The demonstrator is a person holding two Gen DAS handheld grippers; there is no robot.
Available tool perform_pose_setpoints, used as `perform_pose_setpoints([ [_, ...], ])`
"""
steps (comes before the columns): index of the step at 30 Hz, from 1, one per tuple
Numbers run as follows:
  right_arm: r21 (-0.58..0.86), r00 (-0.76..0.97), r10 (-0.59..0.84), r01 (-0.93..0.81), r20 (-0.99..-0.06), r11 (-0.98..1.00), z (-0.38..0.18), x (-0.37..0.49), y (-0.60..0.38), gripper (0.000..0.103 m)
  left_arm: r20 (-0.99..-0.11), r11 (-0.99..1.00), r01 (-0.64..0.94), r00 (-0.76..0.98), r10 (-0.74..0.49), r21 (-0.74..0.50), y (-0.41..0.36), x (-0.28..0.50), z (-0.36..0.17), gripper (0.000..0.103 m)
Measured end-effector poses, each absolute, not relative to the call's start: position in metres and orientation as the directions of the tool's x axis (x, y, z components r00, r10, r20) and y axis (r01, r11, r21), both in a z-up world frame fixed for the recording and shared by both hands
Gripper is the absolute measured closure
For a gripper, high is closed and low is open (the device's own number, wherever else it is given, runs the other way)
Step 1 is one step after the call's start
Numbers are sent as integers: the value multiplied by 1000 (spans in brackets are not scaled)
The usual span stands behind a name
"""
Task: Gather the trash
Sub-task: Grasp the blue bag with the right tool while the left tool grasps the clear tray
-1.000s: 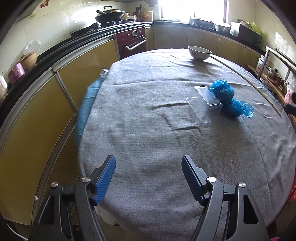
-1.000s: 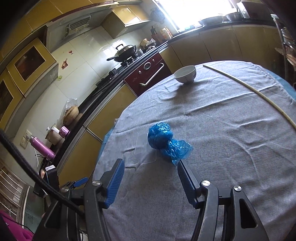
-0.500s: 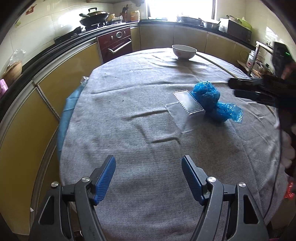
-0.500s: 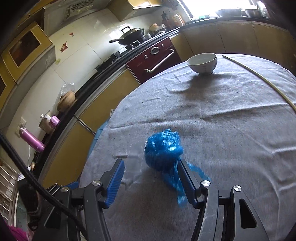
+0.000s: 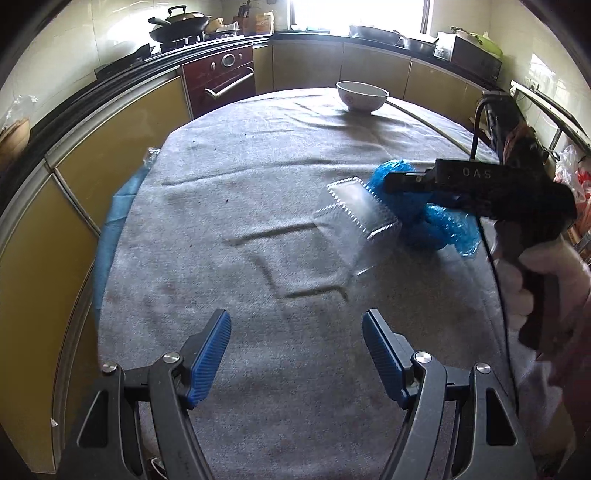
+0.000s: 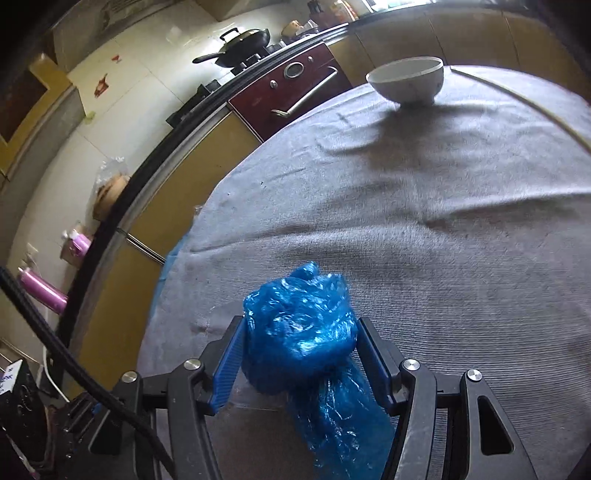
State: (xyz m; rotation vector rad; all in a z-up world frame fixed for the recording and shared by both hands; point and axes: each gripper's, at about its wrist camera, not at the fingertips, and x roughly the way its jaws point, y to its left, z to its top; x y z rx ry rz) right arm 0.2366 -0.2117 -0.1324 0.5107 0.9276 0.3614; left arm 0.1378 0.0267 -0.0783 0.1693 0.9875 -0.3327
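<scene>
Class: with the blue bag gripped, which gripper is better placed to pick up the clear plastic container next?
Left. The left gripper is open and empty, facing the clear plastic container; the right gripper is shut on the blue bag.

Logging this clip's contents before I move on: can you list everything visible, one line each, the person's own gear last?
Blue plastic bag: one, blue, crumpled, between the right gripper's pads.
Clear plastic container: one, transparent, on the cloth beside the bag.
Bowl: one, white, far side of table.
Tablecloth: one, grey, covering the round table.
Wok: one, black, on the stove.
Oven: one, dark red, under the counter.
Pink bottle: one, lying near the left wall.
Left gripper: open, above bare cloth.
Right gripper: shut on the bag.
</scene>
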Motion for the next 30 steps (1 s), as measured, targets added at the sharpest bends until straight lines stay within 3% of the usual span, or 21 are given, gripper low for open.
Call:
perform_pose_setpoints([
  [8, 600, 625, 476, -15, -619, 800, -131, 215, -239, 43, -822, 927, 363, 499, -276, -92, 2, 161, -63, 29],
  [12, 569, 622, 425, 40, -657, 822, -130, 202, -255, 43, -811, 924, 361, 498, -306, -127, -18, 182, -59, 29],
  [27, 632, 627, 467, 53, -623, 773, -148, 176, -270, 41, -889, 964, 202, 390, -241, -173, -44, 237, -115, 29],
  [28, 635, 628, 467, 57, -623, 770, -148, 176, -271, 41, -887, 961, 202, 386, -254, -188, -42, 236, -117, 32],
  [29, 637, 629, 466, 61, -623, 769, -148, 175, -272, 41, -883, 955, 204, 376, -280, -215, -40, 236, -118, 42],
  [30, 635, 633, 460, 66, -623, 769, -147, 173, -272, 41, -883, 951, 206, 367, -294, -231, -40, 236, -119, 44],
])
